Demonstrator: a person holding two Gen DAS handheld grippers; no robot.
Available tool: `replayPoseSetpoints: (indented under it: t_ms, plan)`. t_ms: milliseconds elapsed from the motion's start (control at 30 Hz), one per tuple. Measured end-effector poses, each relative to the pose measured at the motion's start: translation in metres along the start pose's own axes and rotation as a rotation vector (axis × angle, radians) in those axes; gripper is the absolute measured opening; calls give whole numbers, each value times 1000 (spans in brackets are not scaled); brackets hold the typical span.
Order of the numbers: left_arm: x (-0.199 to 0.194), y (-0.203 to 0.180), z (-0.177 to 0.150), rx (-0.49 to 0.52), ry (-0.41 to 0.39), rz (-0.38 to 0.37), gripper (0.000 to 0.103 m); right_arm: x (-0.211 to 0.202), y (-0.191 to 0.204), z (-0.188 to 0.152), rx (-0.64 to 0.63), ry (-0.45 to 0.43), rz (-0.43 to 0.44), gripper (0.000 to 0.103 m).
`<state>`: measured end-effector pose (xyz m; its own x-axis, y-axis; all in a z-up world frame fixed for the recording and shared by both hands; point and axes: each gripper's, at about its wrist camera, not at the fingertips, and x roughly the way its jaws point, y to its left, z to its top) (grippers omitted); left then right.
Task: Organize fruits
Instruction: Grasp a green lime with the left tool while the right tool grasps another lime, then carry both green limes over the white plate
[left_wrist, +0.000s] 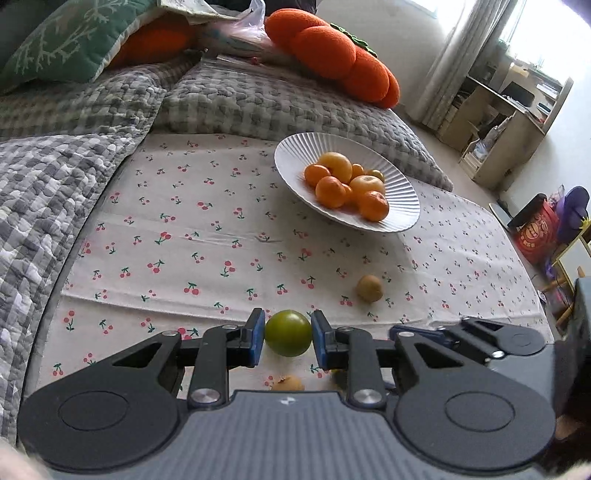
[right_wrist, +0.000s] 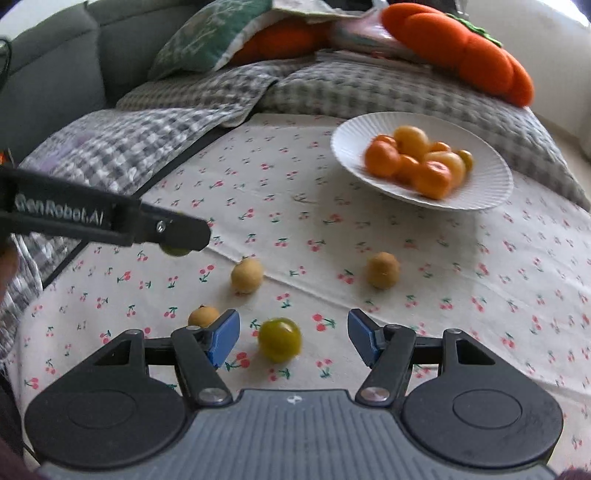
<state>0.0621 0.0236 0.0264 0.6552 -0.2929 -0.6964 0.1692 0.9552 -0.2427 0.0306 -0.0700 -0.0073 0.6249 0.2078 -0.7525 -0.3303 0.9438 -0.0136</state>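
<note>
My left gripper (left_wrist: 288, 338) is shut on a green round fruit (left_wrist: 288, 332), which it holds just above the cherry-print cloth (left_wrist: 207, 236). In the right wrist view it reaches in from the left with that fruit (right_wrist: 175, 252) under its tip. My right gripper (right_wrist: 293, 339) is open around a second green fruit (right_wrist: 279, 339) lying on the cloth, and its blue pads (right_wrist: 223, 338) stand clear of it. Three small brown fruits (right_wrist: 246, 275) (right_wrist: 383, 270) (right_wrist: 203, 315) lie loose nearby. A white ribbed plate (right_wrist: 487, 184) at the back right holds several oranges and yellow fruits (right_wrist: 417, 162).
A grey checked quilt (left_wrist: 55, 177) borders the cloth on the left and at the back. An orange pumpkin cushion (left_wrist: 332, 55) and a green cushion (left_wrist: 66, 40) lie behind the plate. To the right, past the cloth's edge, stand a wooden shelf (left_wrist: 509, 110) and a red bag (left_wrist: 535, 229).
</note>
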Motion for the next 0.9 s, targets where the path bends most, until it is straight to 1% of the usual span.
replayPoseSetpoints:
  t_ms: [100,133,167,233,633,767,900]
  plan:
    - [0,2,-1,-3,6,8,20,7,4,-1,-27,10,-1,52]
    - [1,2,-1,-3,9,7,20,7,4,-1,-28,14,5,45]
    - [1,2,-2,-2,11,6,20,8,4,-3,-26,19,13,37]
    - [1,1,-2,6,9,6,20,8,6,-3,-22,30,15,25]
    - [1,-3,-3,34,4,21,20,6,10,-4,-21,38,4,25]
    - [-1,-9,-1,57,-13,51,20,3,8,-2,5,30,-3,25]
    - [-5,-13,-1,54,-19,74,20,1,6,-2,19,26,-12,25]
